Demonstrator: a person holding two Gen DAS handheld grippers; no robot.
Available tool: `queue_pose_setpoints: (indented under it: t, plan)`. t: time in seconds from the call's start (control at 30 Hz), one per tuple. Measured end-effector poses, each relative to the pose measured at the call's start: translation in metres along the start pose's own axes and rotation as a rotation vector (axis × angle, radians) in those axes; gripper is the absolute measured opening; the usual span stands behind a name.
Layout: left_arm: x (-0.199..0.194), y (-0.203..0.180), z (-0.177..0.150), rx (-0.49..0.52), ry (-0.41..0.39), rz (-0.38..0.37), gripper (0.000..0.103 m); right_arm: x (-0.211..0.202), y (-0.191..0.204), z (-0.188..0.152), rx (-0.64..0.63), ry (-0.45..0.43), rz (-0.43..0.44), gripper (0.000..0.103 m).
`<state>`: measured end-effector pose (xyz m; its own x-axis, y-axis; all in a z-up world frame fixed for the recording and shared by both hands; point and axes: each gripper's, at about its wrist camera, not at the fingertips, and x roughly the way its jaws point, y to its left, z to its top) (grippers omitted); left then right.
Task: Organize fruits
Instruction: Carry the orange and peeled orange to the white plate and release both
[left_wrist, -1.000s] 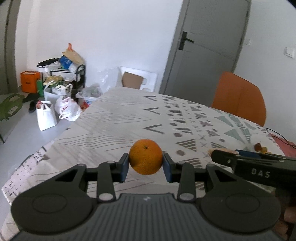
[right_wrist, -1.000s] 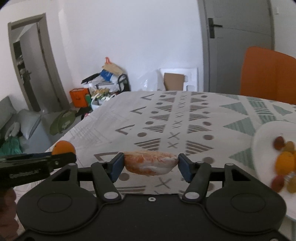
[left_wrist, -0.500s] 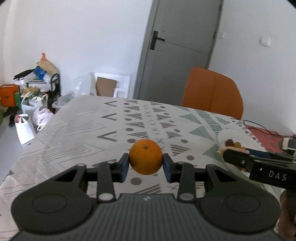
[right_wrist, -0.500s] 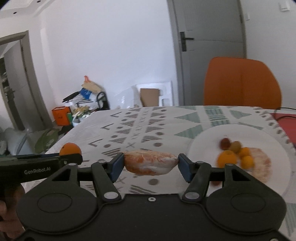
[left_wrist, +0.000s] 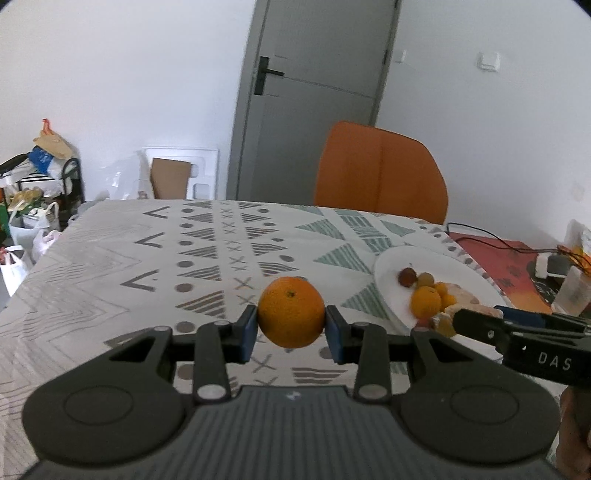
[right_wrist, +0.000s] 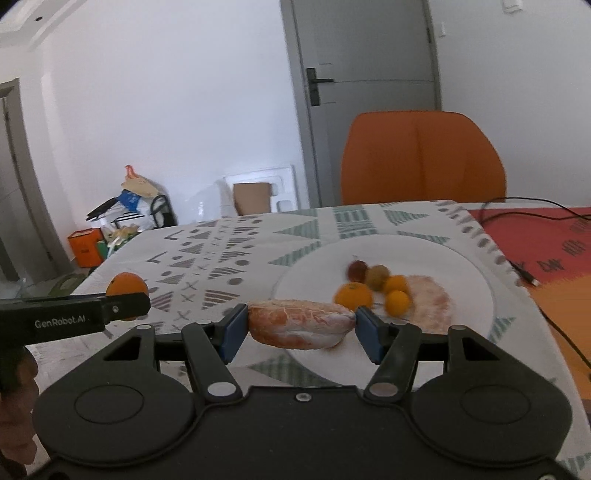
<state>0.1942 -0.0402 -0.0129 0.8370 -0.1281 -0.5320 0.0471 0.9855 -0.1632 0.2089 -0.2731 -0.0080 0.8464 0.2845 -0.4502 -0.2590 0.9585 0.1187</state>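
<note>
Orange and round, the whole citrus fruit (left_wrist: 291, 312) sits clamped between the blue pads of your left gripper (left_wrist: 291, 332), held above the patterned white tablecloth (left_wrist: 155, 258). Your right gripper (right_wrist: 301, 328) grips a peeled pinkish-orange citrus segment (right_wrist: 301, 324) by its ends, over the near edge of the round white plate (right_wrist: 461, 273). On that plate lie several small fruits (right_wrist: 373, 286) beside another peeled piece (right_wrist: 430, 301).
</note>
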Motion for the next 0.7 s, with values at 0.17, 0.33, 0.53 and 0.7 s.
queue_pose_setpoints:
  t: [0.17,0.33,0.53,0.7]
  plan:
    - [0.008,-0.014,0.000,0.028,0.013,-0.021,0.037,-0.003,-0.019,-0.007,0.025,0.006,-0.035,0.060]
    - [0.018,-0.029,0.002,0.053,0.025,-0.039,0.037,-0.004,-0.037,-0.013,0.055,0.014,-0.066,0.060]
    - [0.029,-0.047,0.006,0.089,0.035,-0.064,0.037,-0.007,-0.049,-0.016,0.056,-0.008,-0.104,0.069]
    - [0.038,-0.060,0.008,0.114,0.041,-0.081,0.037,-0.011,-0.060,-0.017,0.080,-0.012,-0.108,0.075]
